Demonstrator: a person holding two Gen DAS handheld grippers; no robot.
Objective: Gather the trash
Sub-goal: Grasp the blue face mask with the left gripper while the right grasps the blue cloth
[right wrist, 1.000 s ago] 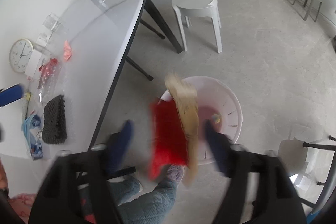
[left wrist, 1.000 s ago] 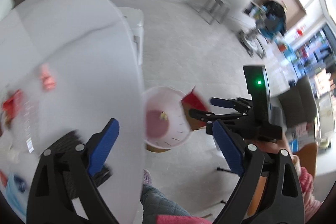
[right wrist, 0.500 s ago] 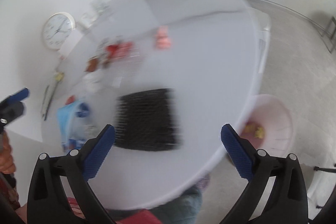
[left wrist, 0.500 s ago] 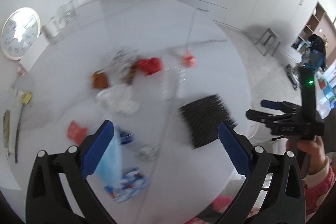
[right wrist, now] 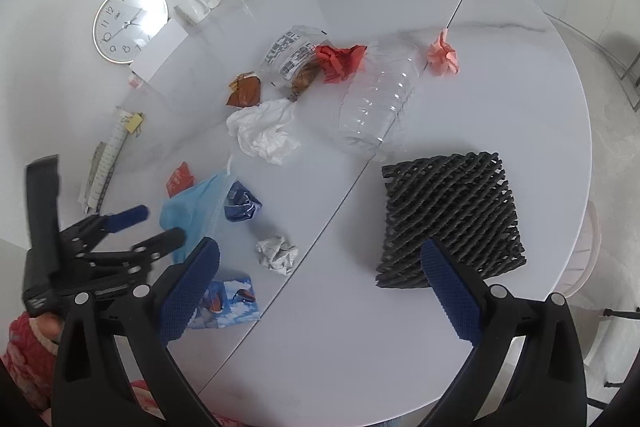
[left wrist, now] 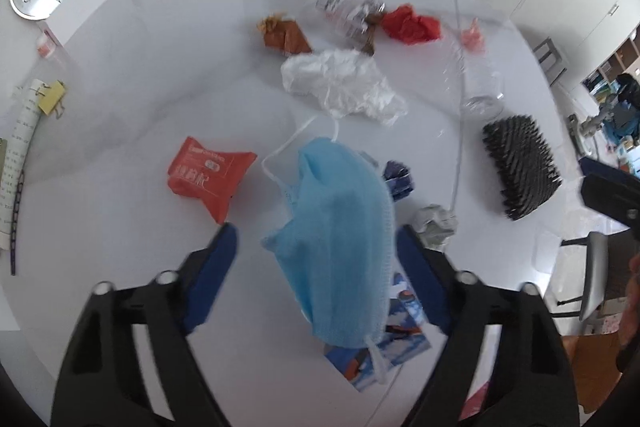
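- A round white marble-look table [right wrist: 500, 75] is seen from above in both wrist views, strewn with litter.
- The left gripper [left wrist: 316, 251] is held over a crumpled light-blue face mask [left wrist: 340, 227]; its blue-padded jaws are closing, with the mask between them but not yet seen to be pressed by the pads.
- The right gripper [right wrist: 320, 279] is held with its fingers spread wide and nothing between them, above the table's near edge.
- Just beside the mask are found an orange-red foil packet [left wrist: 208, 179], a dark-blue crumpled wrapper [left wrist: 398, 177] and a grey-white paper ball [left wrist: 436, 225].
- Partly under the mask lies a flat blue-and-white printed packet [right wrist: 228, 303].
- Beyond the mask, a crumpled white plastic bag [left wrist: 340, 83] is seen, and past it a brown wrapper [left wrist: 286, 35], a clear printed wrapper [right wrist: 292, 53] and a red crumpled paper [left wrist: 412, 25].
- A clear crushed plastic bottle [right wrist: 376, 107] lies well apart from the mask, with a pink paper scrap [right wrist: 442, 55] beyond it.
- A black foam mesh sleeve [right wrist: 448, 219] lies flat, on the far side of the table's seam from the mask.
- A white wall clock [right wrist: 130, 23] is propped at the table's far edge.
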